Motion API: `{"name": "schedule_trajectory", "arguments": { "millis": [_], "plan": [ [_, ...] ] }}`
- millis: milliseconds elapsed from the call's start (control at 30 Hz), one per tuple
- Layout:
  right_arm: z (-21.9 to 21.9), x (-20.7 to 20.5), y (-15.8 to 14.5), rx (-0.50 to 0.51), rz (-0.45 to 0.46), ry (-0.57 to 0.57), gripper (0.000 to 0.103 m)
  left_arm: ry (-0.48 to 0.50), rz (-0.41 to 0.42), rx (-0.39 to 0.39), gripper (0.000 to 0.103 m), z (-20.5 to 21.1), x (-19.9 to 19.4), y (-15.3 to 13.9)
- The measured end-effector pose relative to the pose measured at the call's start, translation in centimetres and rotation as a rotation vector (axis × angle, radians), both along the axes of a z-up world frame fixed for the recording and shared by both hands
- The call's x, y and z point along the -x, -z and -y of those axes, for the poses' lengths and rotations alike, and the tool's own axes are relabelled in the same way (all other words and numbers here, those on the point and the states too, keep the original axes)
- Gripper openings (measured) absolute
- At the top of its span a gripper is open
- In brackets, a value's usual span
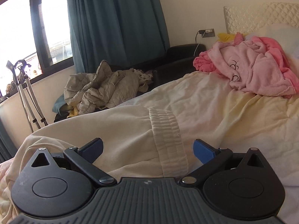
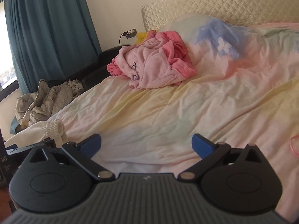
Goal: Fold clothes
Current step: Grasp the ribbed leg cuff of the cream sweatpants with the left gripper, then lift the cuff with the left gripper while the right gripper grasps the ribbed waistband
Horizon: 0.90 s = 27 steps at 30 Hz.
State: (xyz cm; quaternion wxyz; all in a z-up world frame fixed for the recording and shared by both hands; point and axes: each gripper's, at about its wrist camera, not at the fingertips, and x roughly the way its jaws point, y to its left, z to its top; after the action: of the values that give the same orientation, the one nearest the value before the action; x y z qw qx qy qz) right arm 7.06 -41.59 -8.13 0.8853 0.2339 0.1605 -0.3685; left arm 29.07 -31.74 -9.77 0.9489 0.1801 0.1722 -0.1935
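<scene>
Hand-held grippers: two, both with blue fingers spread wide and nothing pinched between them.
Left hand-held gripper [image 1: 148, 149]: low over a cream garment [image 1: 112, 130]; its ribbed cuff [image 1: 169, 136] lies between the open fingers, though I cannot tell whether they touch it.
Right hand-held gripper [image 2: 146, 144]: over bare pastel bedsheet [image 2: 168, 112], well apart from any clothing.
Cream garment: one, at the near left edge of the bed; in the right view only its cuff [image 2: 55, 130] and a strip of cloth show at far left.
Pink robe [image 1: 250, 69]: one crumpled heap, pale pink with darker pink folds, up near the headboard [image 1: 261, 16]; seen in both views [image 2: 151, 65].
Grey quilted pile [image 1: 104, 87]: one, off the bed's left side on a dark couch, below the teal curtain [image 1: 115, 22].
Left view only: window [image 1: 33, 33] and a metal stand [image 1: 24, 93] at far left.
Right view only: pillow with blue patch and white butterfly [image 2: 224, 44], plus a pink loop [image 2: 294, 146] on the sheet at the right edge.
Wall socket [image 1: 207, 32]: one, with a plugged-in charger, beside the headboard.
</scene>
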Motion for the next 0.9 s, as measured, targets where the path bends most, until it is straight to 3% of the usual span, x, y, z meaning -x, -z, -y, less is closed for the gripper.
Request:
{"name": "schedule_trajectory", "arguments": {
  "millis": [167, 233, 300, 367, 633, 800, 900],
  "plan": [
    [0.7, -0.6, 1.4, -0.012, -0.004, 0.020, 0.103, -0.122, 0.031, -0.082, 0.102, 3.9, -4.1, 3.1],
    [0.7, -1.1, 2.0, -0.012, -0.013, 0.004, 0.103, -0.152, 0.056, -0.098, 0.094, 4.3, -5.1, 3.6],
    [0.6, -1.6, 2.5, -0.003, -0.023, -0.011, 0.103, -0.139, 0.013, -0.066, 0.057, 3.8, -5.4, 3.2],
    [0.4, -2.0, 2.7, 0.001, -0.033, -0.021, 0.103, -0.134, -0.042, 0.026, 0.047, 2.5, -4.5, 2.1],
    [-1.0, -1.3, 1.7, 0.066, 0.022, -0.073, 0.103, -0.144, 0.000, 0.230, 0.041, -5.6, 1.9, -5.1],
    [-2.5, -0.8, 0.6, 0.079, 0.056, -0.184, 0.103, -0.153, 0.020, 0.350, 0.040, -14.4, 8.4, -10.8],
    [-4.2, -0.2, -0.4, 0.105, 0.082, -0.277, 0.103, -0.178, 0.015, 0.403, 0.040, -19.8, 12.6, -12.6]
  ]
}}
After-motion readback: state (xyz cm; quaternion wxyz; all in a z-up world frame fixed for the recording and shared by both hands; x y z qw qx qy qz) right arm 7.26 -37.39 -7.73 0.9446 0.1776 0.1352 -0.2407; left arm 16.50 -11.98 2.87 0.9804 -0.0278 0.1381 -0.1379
